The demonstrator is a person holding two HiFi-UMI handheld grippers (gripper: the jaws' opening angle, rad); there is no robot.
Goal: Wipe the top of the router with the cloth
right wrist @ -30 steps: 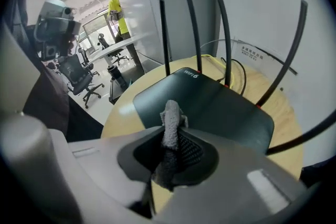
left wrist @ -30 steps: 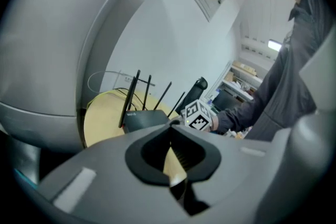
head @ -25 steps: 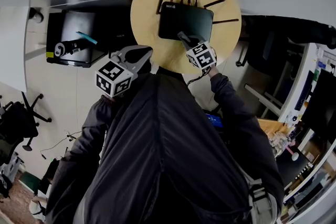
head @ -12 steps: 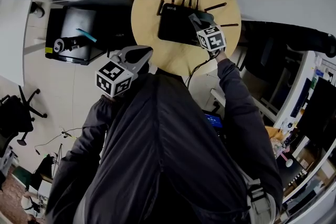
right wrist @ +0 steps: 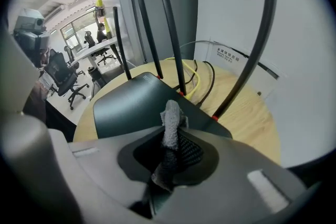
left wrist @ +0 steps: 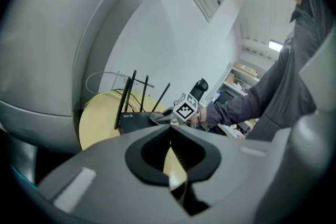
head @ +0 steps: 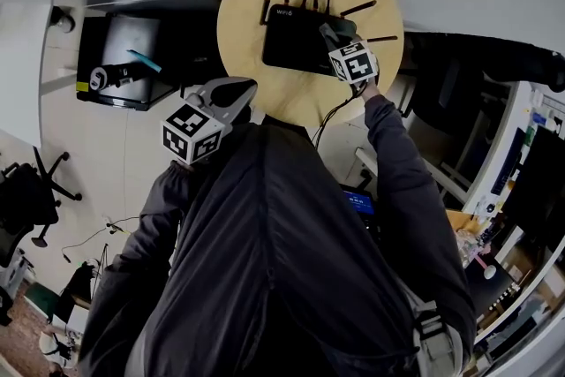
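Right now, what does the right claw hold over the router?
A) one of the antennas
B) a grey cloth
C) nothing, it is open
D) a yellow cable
B: in the right gripper view the right claw is shut on a grey cloth, whose free end sticks out over the top of the black router.

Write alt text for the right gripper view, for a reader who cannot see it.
The right claw is shut on a grey cloth, whose tip sticks out over the dark top of a router. The router's black antennas stand up from its far edge. It sits on a round wooden table, with yellow and black cables behind it.
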